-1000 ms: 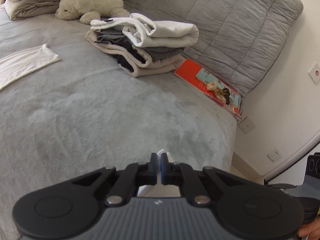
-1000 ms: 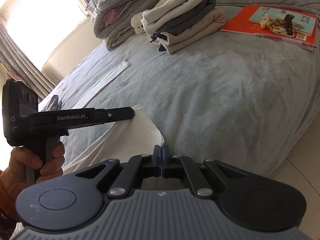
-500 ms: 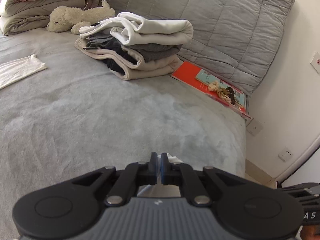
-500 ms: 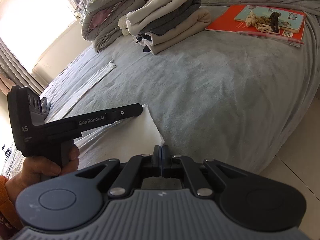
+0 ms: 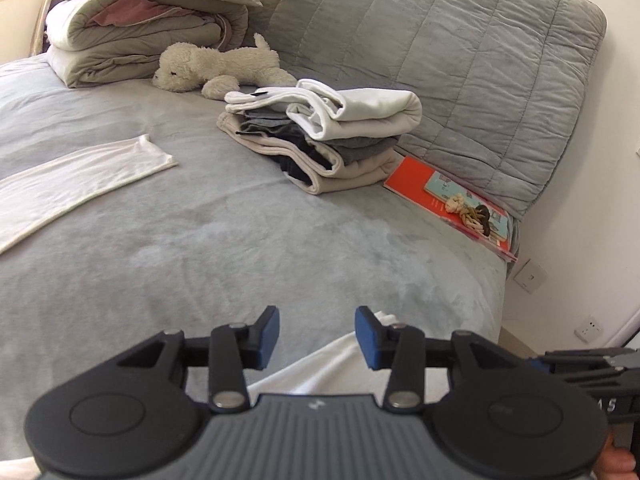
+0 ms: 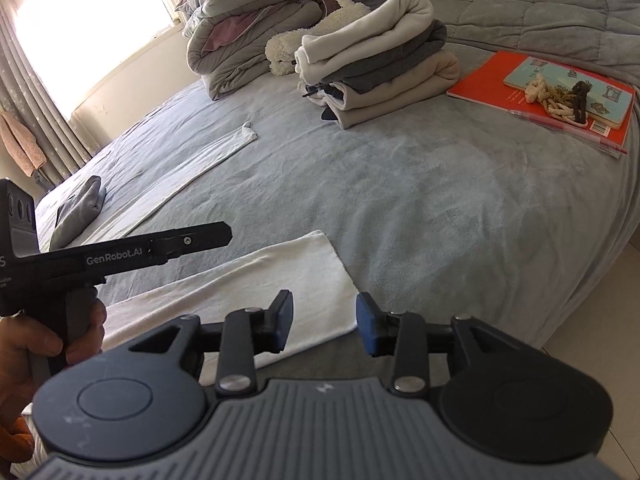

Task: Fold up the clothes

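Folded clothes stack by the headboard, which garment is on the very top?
The white garment is on top of the stack; a dark grey one lies under it, and a beige one is at the bottom.

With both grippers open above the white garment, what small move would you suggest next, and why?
Probably reach the left gripper toward the far sleeve to fold it inward: the near sleeve lies flat and released, and the right gripper is empty too.

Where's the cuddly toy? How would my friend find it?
Look at the grey bed, up by the quilted headboard. The plush toy lies between the folded duvets and the stack of folded clothes. It alone is cream, fluffy and animal-shaped.
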`<state>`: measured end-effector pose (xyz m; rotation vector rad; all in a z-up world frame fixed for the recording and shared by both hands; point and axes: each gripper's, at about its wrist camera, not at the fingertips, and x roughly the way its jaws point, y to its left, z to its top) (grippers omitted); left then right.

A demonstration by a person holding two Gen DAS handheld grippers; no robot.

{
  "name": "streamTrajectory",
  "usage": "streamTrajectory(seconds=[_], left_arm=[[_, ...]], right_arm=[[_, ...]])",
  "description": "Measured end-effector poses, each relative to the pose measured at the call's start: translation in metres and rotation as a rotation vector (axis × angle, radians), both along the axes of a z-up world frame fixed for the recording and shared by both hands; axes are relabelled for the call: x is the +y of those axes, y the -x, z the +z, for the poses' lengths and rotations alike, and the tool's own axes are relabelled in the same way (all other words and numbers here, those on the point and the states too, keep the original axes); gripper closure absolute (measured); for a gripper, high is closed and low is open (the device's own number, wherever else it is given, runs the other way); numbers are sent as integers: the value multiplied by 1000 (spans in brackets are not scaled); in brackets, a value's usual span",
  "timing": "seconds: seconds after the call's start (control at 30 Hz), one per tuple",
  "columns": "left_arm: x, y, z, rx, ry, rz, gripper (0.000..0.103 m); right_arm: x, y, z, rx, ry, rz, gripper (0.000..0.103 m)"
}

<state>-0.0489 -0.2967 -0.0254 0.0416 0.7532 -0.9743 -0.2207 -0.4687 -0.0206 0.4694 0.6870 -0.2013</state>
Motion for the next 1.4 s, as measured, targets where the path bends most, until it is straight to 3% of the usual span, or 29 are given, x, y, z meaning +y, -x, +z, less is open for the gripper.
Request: streamTrajectory(seconds=[0.17, 0.43, 0.87, 1.1, 1.2, 1.27, 1.33, 1.4], left_arm=[[57, -16, 1, -5, -47, 57, 59], [134, -38, -9, 55, -66, 177, 59], [228, -53, -11, 21, -154, 286, 56], [250, -57, -13, -22, -214, 249, 55], [247, -50, -14, -58, -261, 215, 64], [244, -46, -15, -77, -282, 205, 93], [243, -41, -15, -100, -283, 207, 101], [243, -33, -14, -152, -268, 228, 101]], right_arm=[[11, -23, 6, -19, 52, 92, 64], [30, -74, 6, -51, 45, 350, 64], [88, -129, -12, 51, 214, 653, 64], [103, -135, -15, 87, 311, 707, 67], [111, -132, -14, 97, 353, 739, 85], [116, -129, -14, 91, 381, 741, 95], [122, -126, -15, 83, 409, 742, 101], [125, -120, -14, 55, 445, 713, 102]])
